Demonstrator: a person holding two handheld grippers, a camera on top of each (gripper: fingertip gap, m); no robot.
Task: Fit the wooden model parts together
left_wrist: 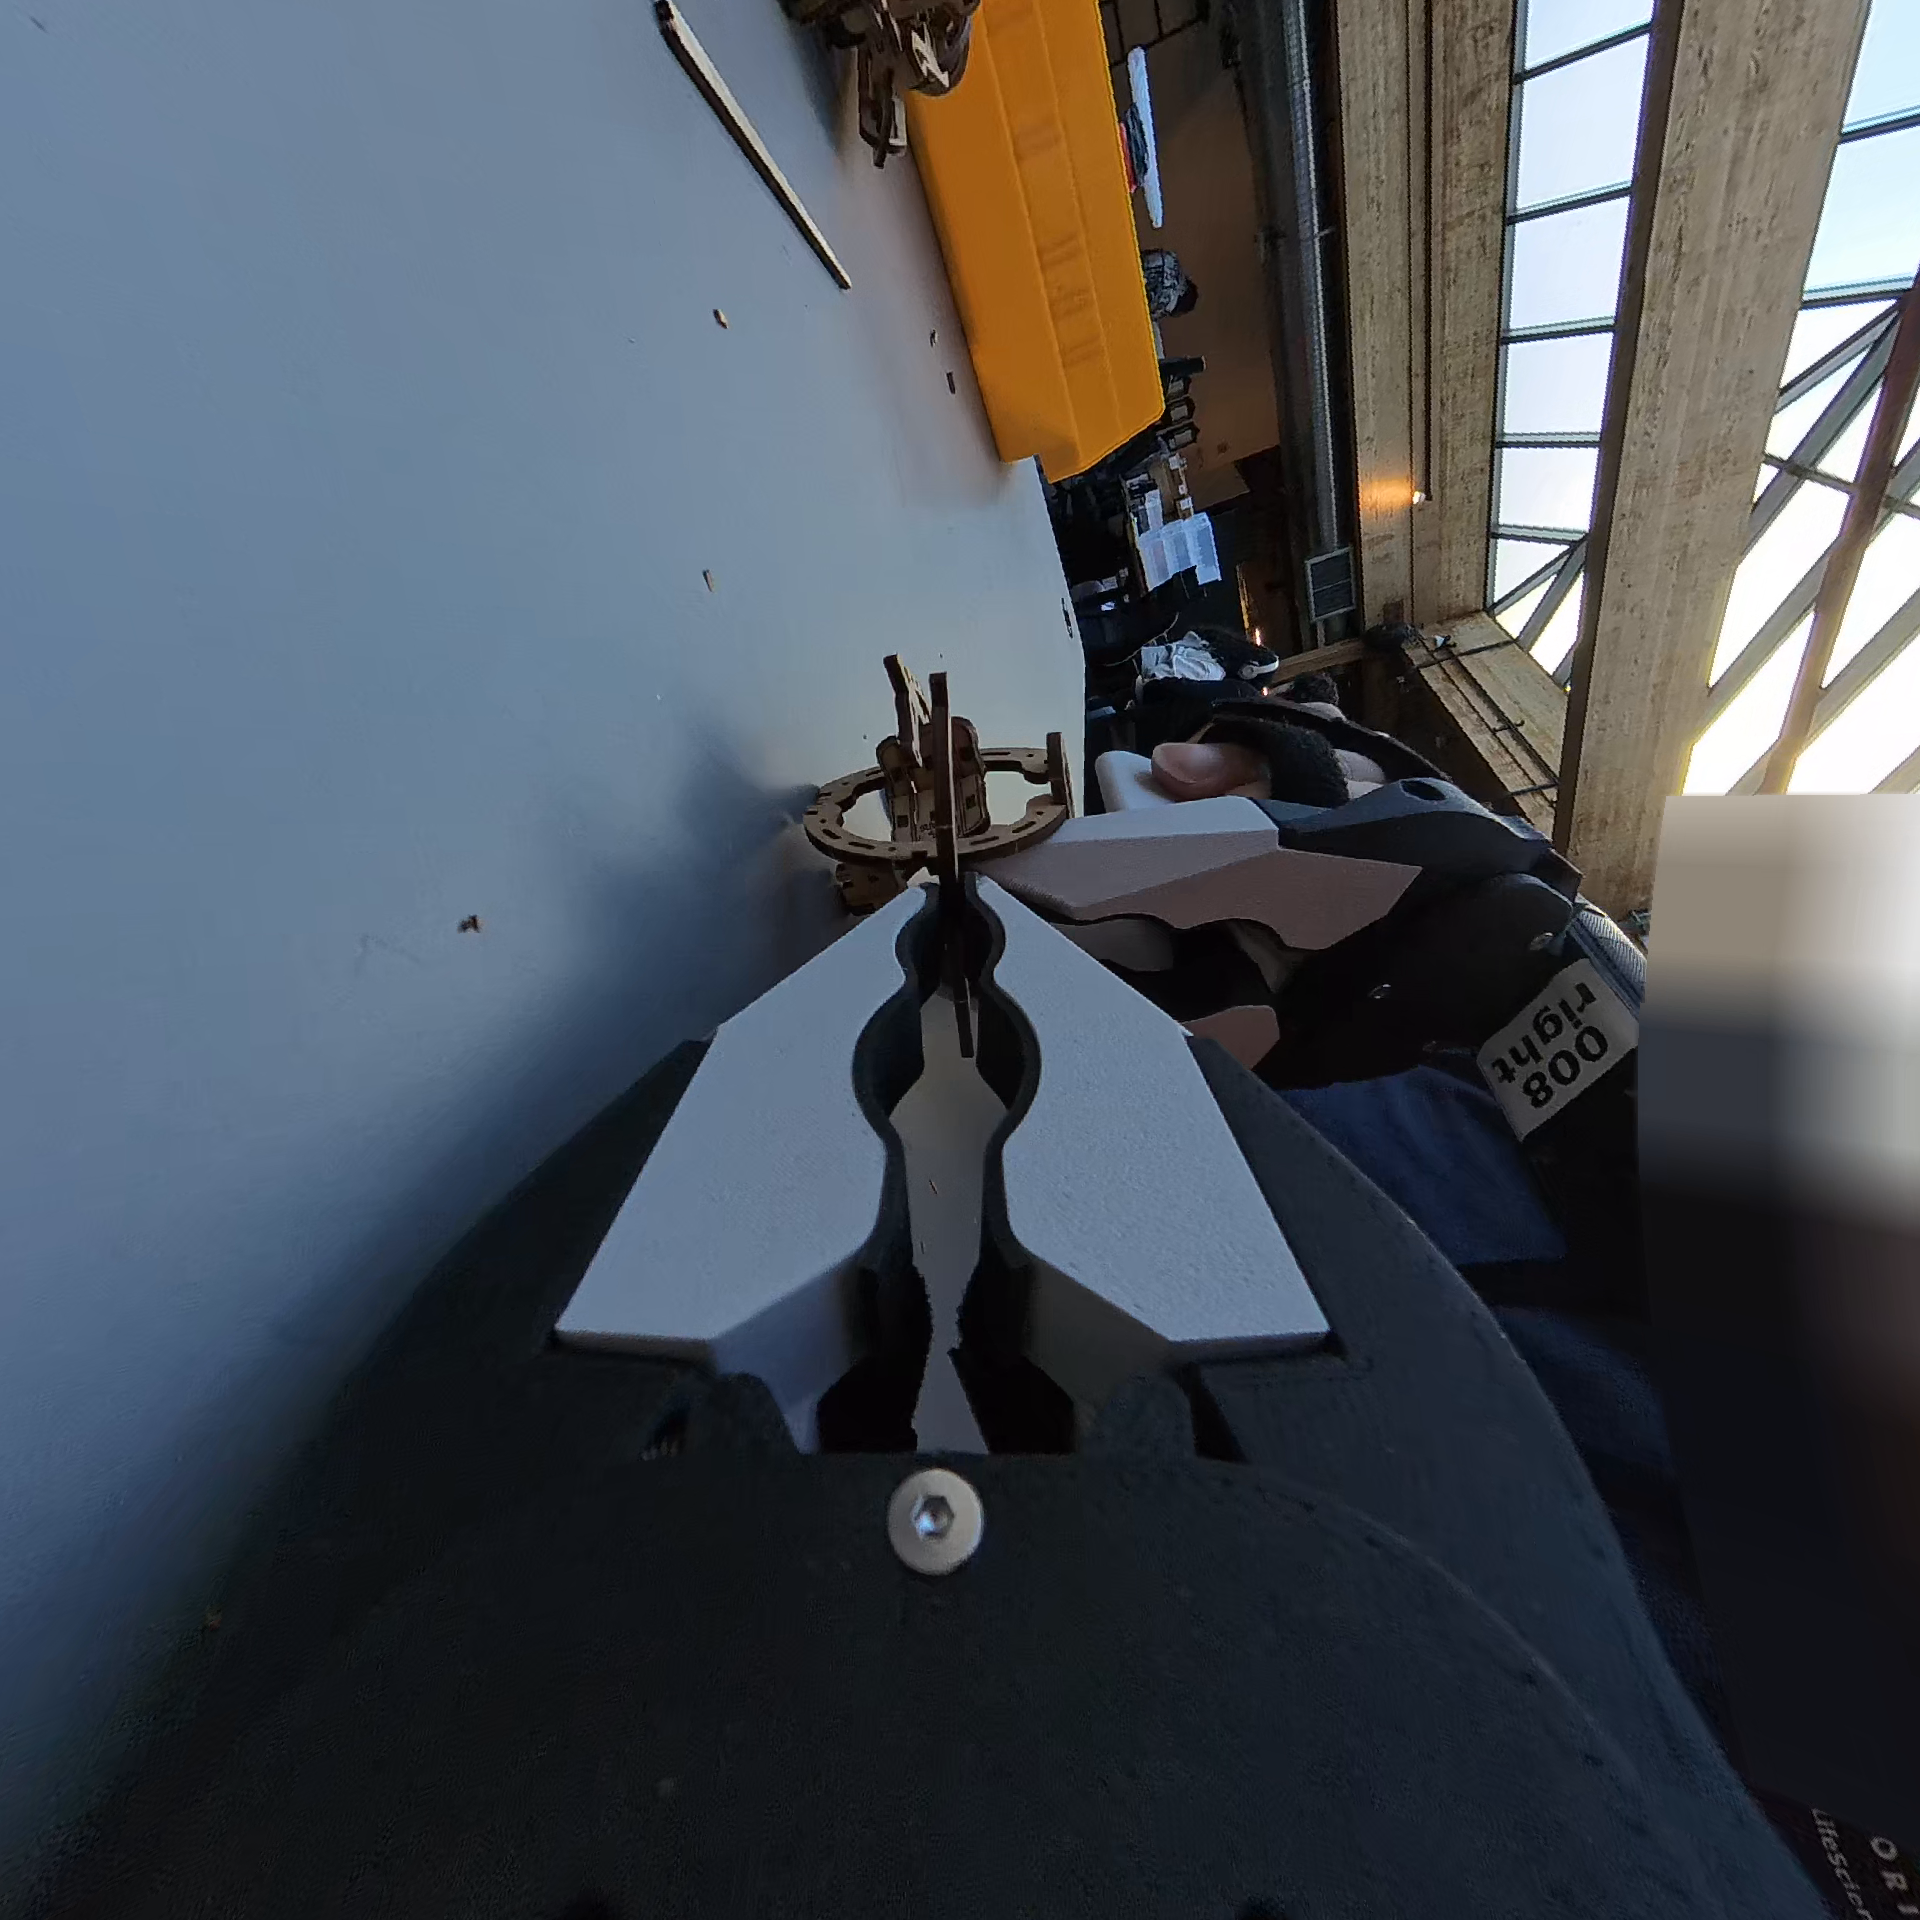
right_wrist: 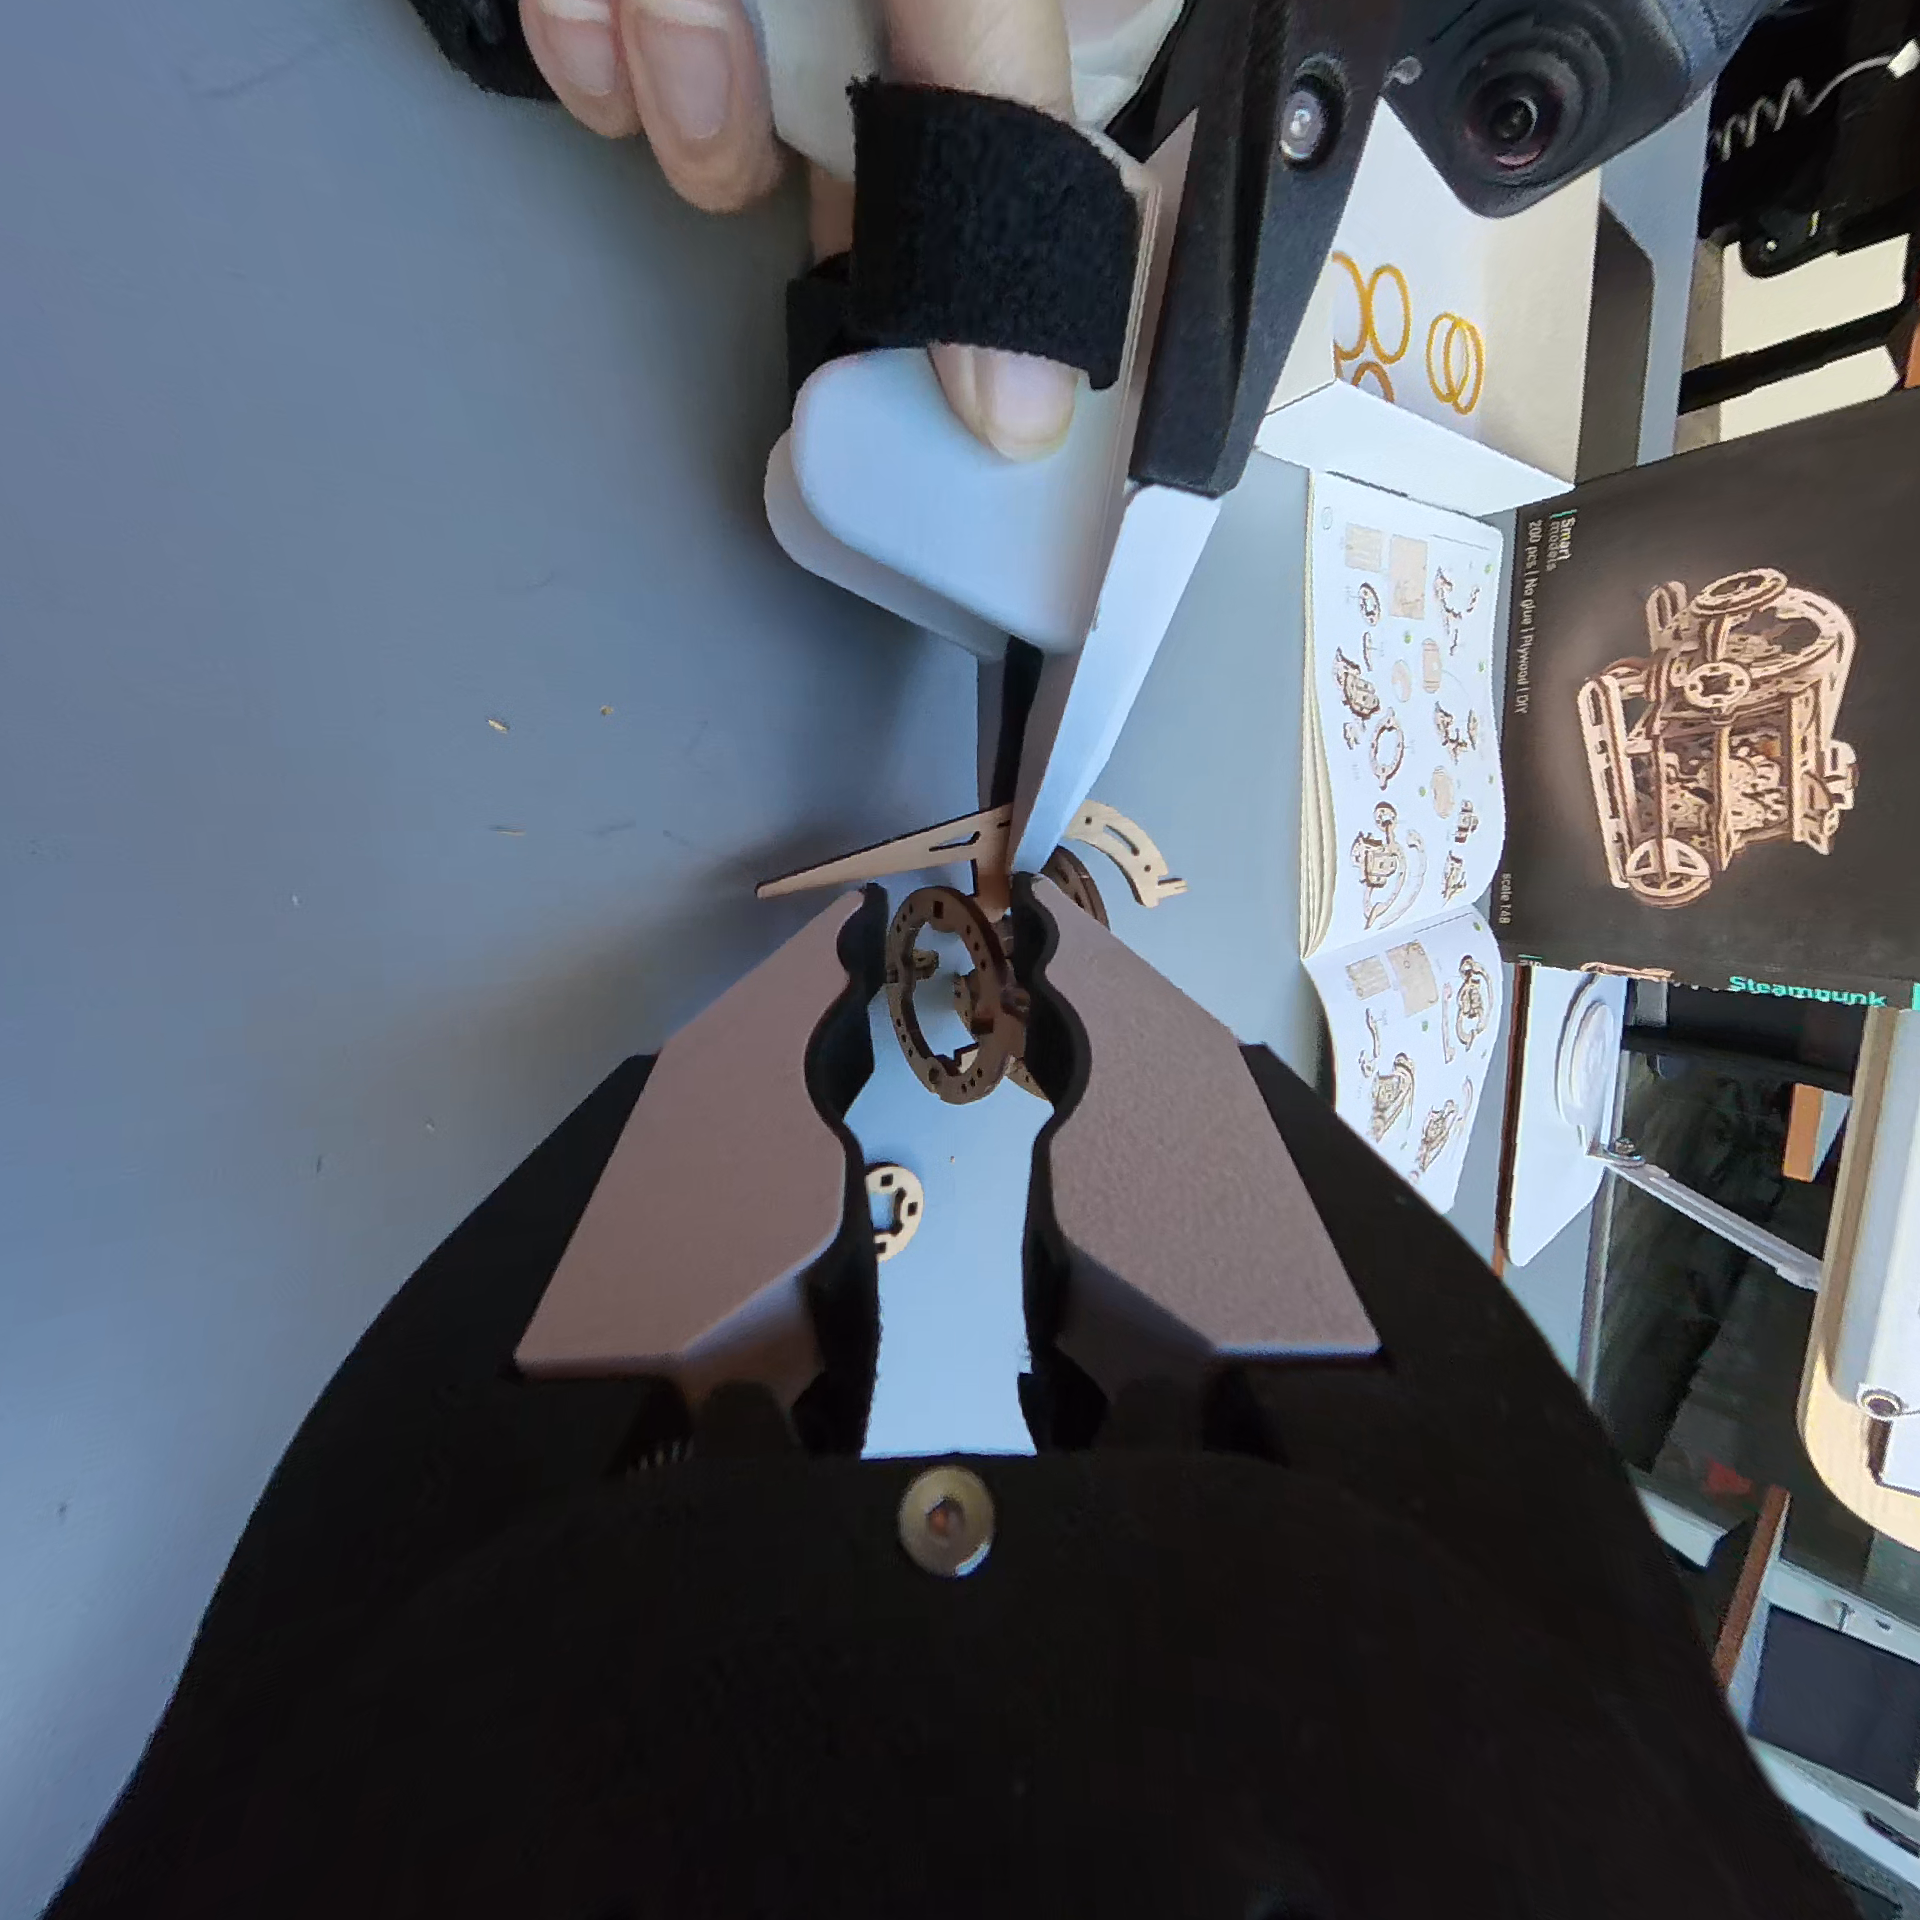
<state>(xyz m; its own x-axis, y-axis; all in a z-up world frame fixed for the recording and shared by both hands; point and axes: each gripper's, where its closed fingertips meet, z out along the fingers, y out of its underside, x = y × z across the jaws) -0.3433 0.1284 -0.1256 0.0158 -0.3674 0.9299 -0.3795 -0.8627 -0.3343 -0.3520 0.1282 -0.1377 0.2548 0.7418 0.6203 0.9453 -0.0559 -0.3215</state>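
My left gripper [left_wrist: 951, 894] has white fingers and is shut on a thin flat wooden piece [left_wrist: 954, 966], seen edge-on. In the right wrist view this piece [right_wrist: 883, 864] is a long pointed sliver, held by the left gripper [right_wrist: 1023, 857] coming down from above. My right gripper [right_wrist: 948, 902] has brown fingers and is shut on a dark wooden ring assembly [right_wrist: 945, 1003]. In the left wrist view the ring assembly [left_wrist: 930, 805] stands just ahead of the sliver, with the right gripper [left_wrist: 1039, 847] reaching in from the right. The sliver's end meets the assembly's top.
A small loose wooden ring [right_wrist: 894, 1210] lies on the grey table [right_wrist: 312, 623]. A curved slotted wooden piece [right_wrist: 1127, 844] shows behind the left finger. An instruction booklet [right_wrist: 1403, 727] and black box [right_wrist: 1714, 707] lie to the right. A yellow bin [left_wrist: 1039, 239] and a wooden strip [left_wrist: 753, 140] sit farther off. Both grippers' tips are close together, under 4 cm apart.
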